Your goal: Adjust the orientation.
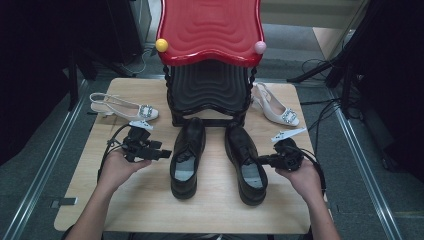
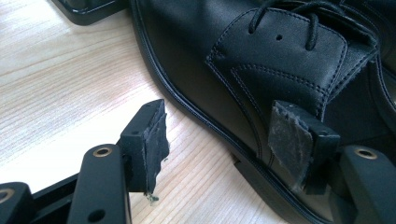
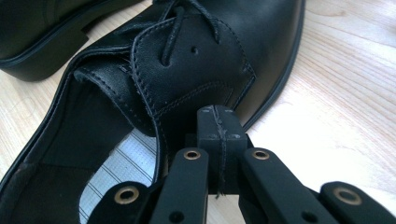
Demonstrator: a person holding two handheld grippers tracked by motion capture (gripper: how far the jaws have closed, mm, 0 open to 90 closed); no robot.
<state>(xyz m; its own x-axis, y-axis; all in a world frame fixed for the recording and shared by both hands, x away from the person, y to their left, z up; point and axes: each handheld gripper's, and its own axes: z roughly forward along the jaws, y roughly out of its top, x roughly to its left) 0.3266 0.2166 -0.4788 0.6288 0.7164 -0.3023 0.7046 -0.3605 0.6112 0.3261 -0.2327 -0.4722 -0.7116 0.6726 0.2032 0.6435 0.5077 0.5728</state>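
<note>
Two black lace-up leather shoes stand side by side on the wooden table (image 1: 135, 200), toes pointing away from me. My left gripper (image 1: 164, 154) is open just left of the left shoe (image 1: 187, 150). In the left gripper view its jaws (image 2: 222, 140) stand wide apart, one pad over bare wood and the other against the side of the left shoe (image 2: 224, 60) near the sole. My right gripper (image 1: 261, 161) is shut, its tips at the outer side of the right shoe (image 1: 247, 172). In the right gripper view the right gripper's pads (image 3: 218, 126) meet beside the laced flap of the right shoe (image 3: 196, 60), with nothing seen between them.
A tiered stand, red (image 1: 210, 27) above black (image 1: 210, 90), rises at the table's far middle, with a yellow ball (image 1: 161, 45) and a pink ball (image 1: 260, 47) on its corners. White buckled heels lie at the back left (image 1: 125, 107) and back right (image 1: 277, 107). Cables trail on the floor.
</note>
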